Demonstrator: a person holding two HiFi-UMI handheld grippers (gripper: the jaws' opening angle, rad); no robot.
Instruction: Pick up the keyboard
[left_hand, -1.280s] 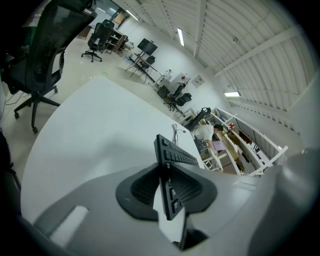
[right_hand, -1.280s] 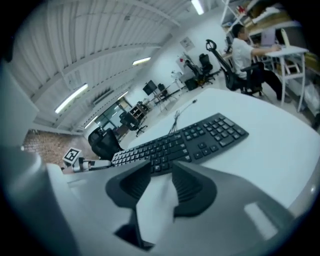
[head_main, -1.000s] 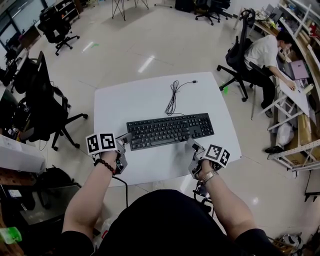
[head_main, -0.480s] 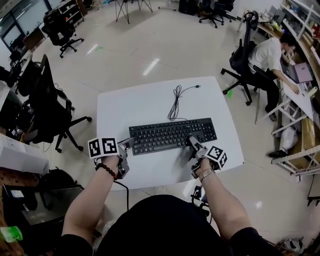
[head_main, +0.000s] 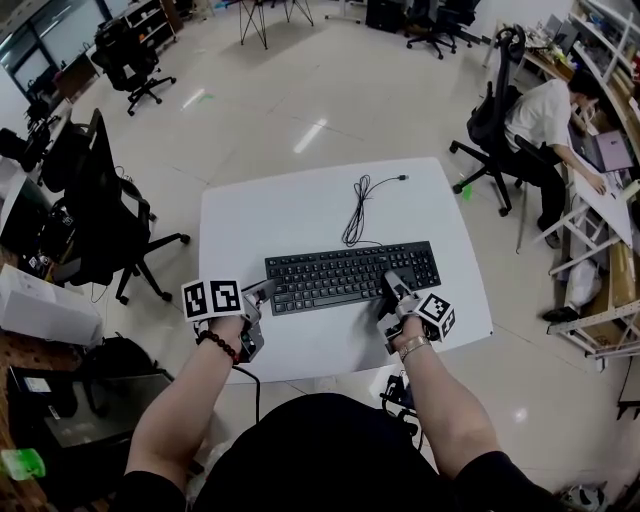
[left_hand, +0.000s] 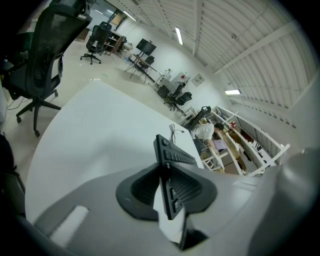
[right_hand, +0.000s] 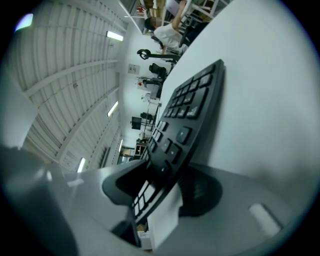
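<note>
A black keyboard (head_main: 352, 276) lies flat across the white table (head_main: 280, 215), its cable (head_main: 358, 205) coiled behind it. My left gripper (head_main: 262, 293) is at the keyboard's left end; in the left gripper view its pads (left_hand: 150, 187) are shut on that thin edge of the keyboard (left_hand: 172, 155). My right gripper (head_main: 392, 287) is at the front edge near the right end. In the right gripper view the keyboard (right_hand: 192, 107) runs between the jaws of the right gripper (right_hand: 165, 182), which have just been closing around it; a firm press does not show.
Black office chairs (head_main: 100, 200) stand on the floor to the left. A person (head_main: 540, 120) sits on a chair (head_main: 495, 110) at a desk on the right. The table's near edge (head_main: 330, 368) runs just below both grippers.
My right gripper has moved forward and rolled, so the keyboard's front edge now sits between its jaws. The left gripper has stayed at the left end.
</note>
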